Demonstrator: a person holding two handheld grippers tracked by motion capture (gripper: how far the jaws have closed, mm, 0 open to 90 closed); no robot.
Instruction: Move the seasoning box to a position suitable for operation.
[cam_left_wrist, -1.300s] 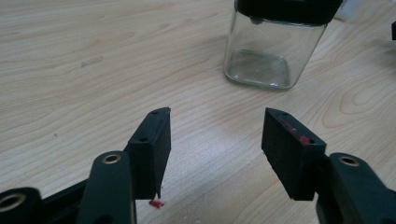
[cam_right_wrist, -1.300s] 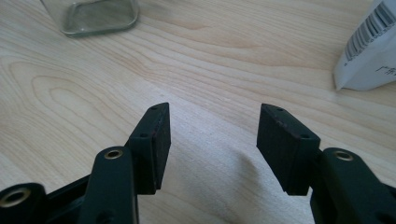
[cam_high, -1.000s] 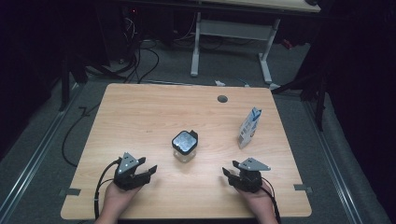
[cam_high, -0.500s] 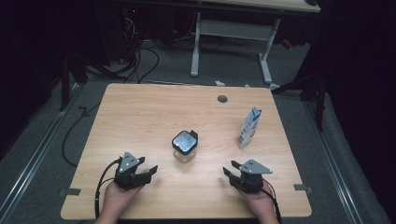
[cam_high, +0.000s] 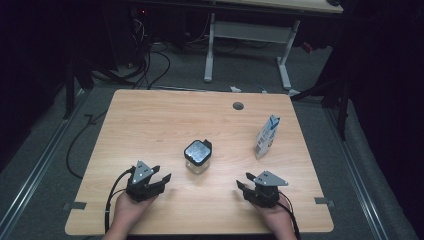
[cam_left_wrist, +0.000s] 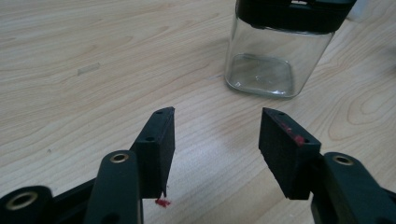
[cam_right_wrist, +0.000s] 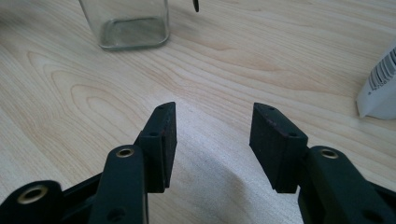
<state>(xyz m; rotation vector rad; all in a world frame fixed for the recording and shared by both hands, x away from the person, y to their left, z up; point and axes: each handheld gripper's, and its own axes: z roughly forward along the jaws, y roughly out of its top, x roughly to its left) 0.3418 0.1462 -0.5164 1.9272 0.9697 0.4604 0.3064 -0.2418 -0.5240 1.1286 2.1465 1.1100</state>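
Looking down from the high view, we see the wooden counter (cam_high: 150, 125) first, the biggest thing here. On it, near the right edge, stands a blue and white carton (cam_high: 266, 136), upright. Near the middle stands the glass jar (cam_high: 197, 156) with a black lid, also upright, so its long axis goes straight up from the counter and the lid faces the ceiling.

We hold the left gripper (cam_high: 162, 179) at the near left of the counter, and its fingers (cam_left_wrist: 159, 140) are apart with nothing between them. In the left gripper view the jar (cam_left_wrist: 266, 60) is ahead of these fingers and a little to the right, not touching them.

The right gripper (cam_high: 242, 186) is at the near right, its fingers (cam_right_wrist: 161, 135) also apart and empty. In the right gripper view the jar (cam_right_wrist: 128, 25) stands ahead and to the left, well apart from the fingers, and the carton (cam_right_wrist: 380, 88) is at the right edge.
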